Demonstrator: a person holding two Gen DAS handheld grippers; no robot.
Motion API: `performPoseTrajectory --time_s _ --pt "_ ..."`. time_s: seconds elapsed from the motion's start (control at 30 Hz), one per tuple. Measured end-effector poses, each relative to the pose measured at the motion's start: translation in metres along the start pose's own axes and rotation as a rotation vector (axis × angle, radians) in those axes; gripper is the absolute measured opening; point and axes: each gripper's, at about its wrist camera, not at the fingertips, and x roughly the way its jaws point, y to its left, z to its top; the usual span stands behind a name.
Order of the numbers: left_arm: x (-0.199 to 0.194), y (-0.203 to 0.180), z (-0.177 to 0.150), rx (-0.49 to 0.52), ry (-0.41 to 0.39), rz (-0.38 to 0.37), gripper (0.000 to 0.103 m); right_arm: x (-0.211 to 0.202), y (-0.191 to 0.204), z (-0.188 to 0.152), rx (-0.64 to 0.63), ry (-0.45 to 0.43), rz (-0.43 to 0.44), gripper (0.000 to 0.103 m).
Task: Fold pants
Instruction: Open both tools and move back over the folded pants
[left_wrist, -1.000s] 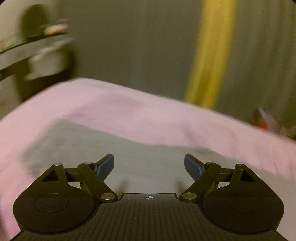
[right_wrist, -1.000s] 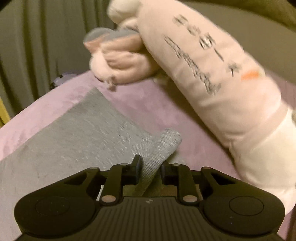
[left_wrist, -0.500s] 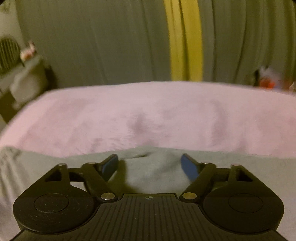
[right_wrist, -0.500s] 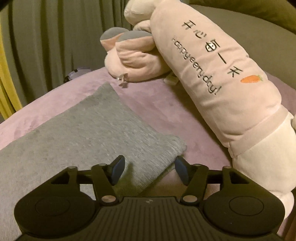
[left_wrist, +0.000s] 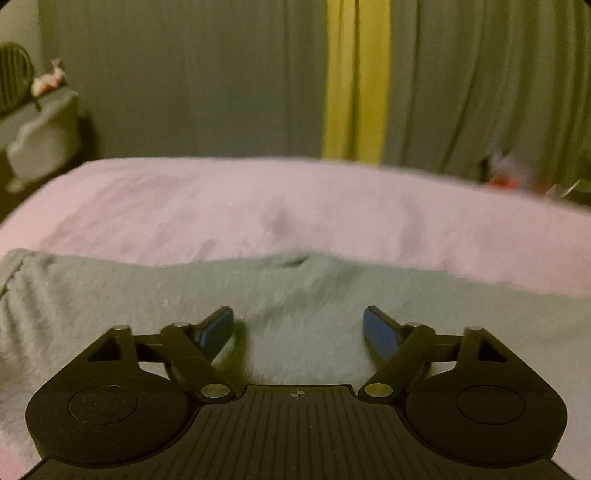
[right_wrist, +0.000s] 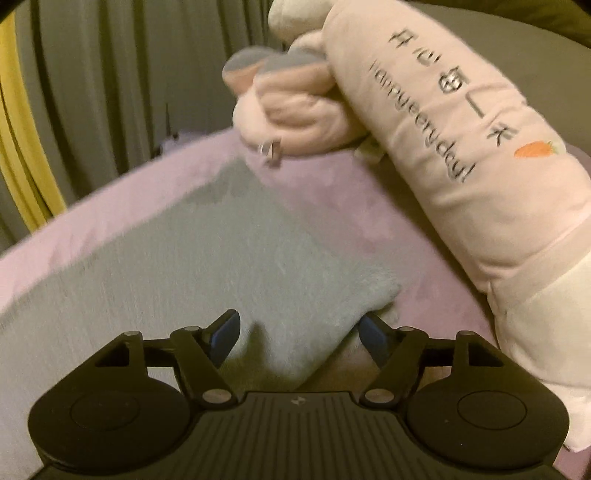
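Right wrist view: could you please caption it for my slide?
Open right gripper over the corner of grey pants on a pink bedspread, plush pillow alongside.

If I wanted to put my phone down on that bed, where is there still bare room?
The widest bare patch is the pink blanket beyond the grey pants, up to the curtains. A narrower strip lies between the pants and the long plush pillow. It is crowded by the pillow and the small plush toy.

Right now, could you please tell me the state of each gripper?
Left gripper: open, holding nothing, over the grey pants.
Right gripper: open, holding nothing, at the pants' corner.
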Motion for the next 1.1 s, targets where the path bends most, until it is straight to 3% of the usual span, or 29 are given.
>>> performPoseTrajectory --time_s 0.07,0.13,0.3,0.37,0.4,0.47,0.53,0.77,1.1 --pt "-0.017 0.008 -0.002 -0.028 -0.031 -0.012 0.095 0.002 0.013 0.003 -0.040 -0.029 0.040 0.078" --pt "-0.028 0.011 -0.004 -0.049 -0.034 -0.025 0.095 0.010 0.033 0.002 -0.131 -0.082 0.094 0.097" --pt "-0.055 0.037 -0.022 -0.111 0.018 0.016 0.095 0.037 0.091 -0.011 -0.396 -0.157 0.140 0.099" --pt "-0.061 0.048 -0.026 -0.136 0.026 0.051 0.095 0.060 0.096 -0.018 -0.433 -0.088 0.109 0.099" --pt "-0.061 0.054 -0.028 -0.148 0.033 0.069 0.095 0.071 0.095 -0.023 -0.433 -0.055 0.098 0.099" --pt "-0.063 0.065 -0.030 -0.185 0.047 0.089 0.095 0.066 0.081 -0.030 -0.352 -0.153 0.154 0.099" --pt "-0.062 0.074 -0.031 -0.229 0.072 0.106 0.095 0.064 0.076 -0.029 -0.324 -0.158 0.179 0.099" --pt "-0.048 0.104 -0.042 -0.381 0.149 0.110 0.095 0.065 0.082 -0.032 -0.348 -0.150 0.156 0.099" --pt "-0.052 0.123 -0.047 -0.467 0.148 0.046 0.095 0.065 0.080 -0.031 -0.342 -0.149 0.162 0.099"
